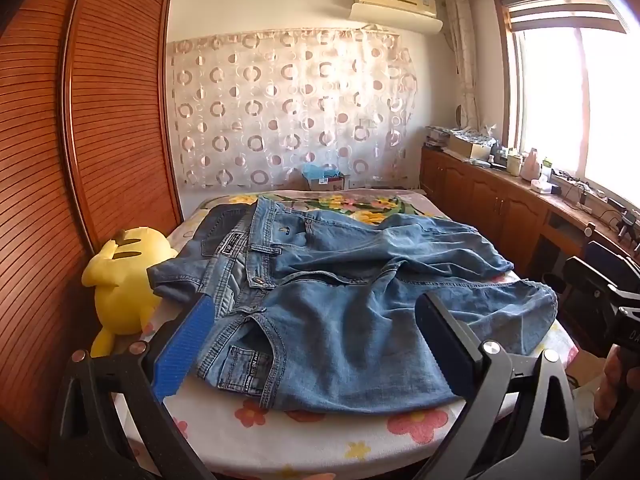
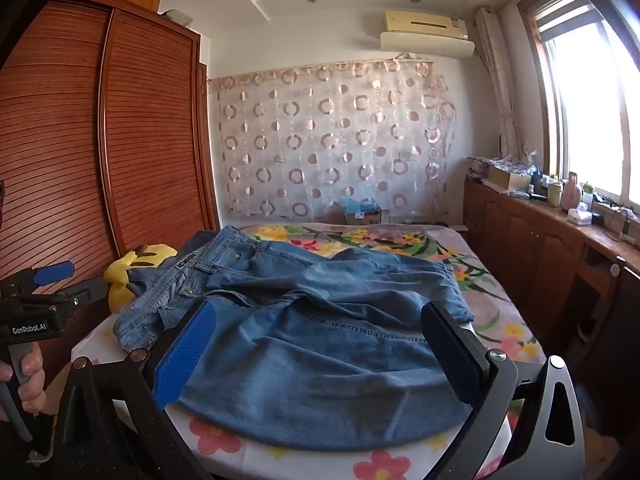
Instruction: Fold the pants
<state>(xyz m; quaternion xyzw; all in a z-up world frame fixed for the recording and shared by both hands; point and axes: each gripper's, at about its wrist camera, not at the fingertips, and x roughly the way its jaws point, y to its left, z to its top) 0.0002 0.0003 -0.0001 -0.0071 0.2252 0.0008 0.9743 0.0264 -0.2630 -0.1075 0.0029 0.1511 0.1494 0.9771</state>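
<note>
Left wrist view: the jeans (image 1: 340, 292) lie spread on the bed (image 1: 280, 436), filling the middle of the picture, waistband toward 10 o'clock, legs running toward 3 o'clock.
Left gripper (image 1: 316, 340): jaws spread wide and holding nothing, hovering over the near edge of the denim at 6 o'clock; I cannot tell whether either finger touches the cloth.
Right wrist view: the same jeans (image 2: 320, 332), waistband at 9 o'clock, one leg crossing toward 3 o'clock, the other coming down toward 6 o'clock.
Right gripper (image 2: 320, 356): jaws spread wide as well, empty, poised above the nearer leg.
Lay of the cloth: rumpled, the two legs apart and partly overlapped near the crotch, the fly side turned open by the waistband; no clean crease shows.
Done: by my judgement nothing of the fold proper; the pants are merely laid out, and roughly.
Left: smoothing, bringing one leg over the other, then folding along the length, probably twice.
Beside the pants: a yellow plush toy (image 1: 124, 280) at 9 o'clock in the left wrist view, just beside the waistband end, against the wardrobe (image 1: 80, 120).
Risk: the toy sits near the waistband and may hinder a grasp there.
</note>
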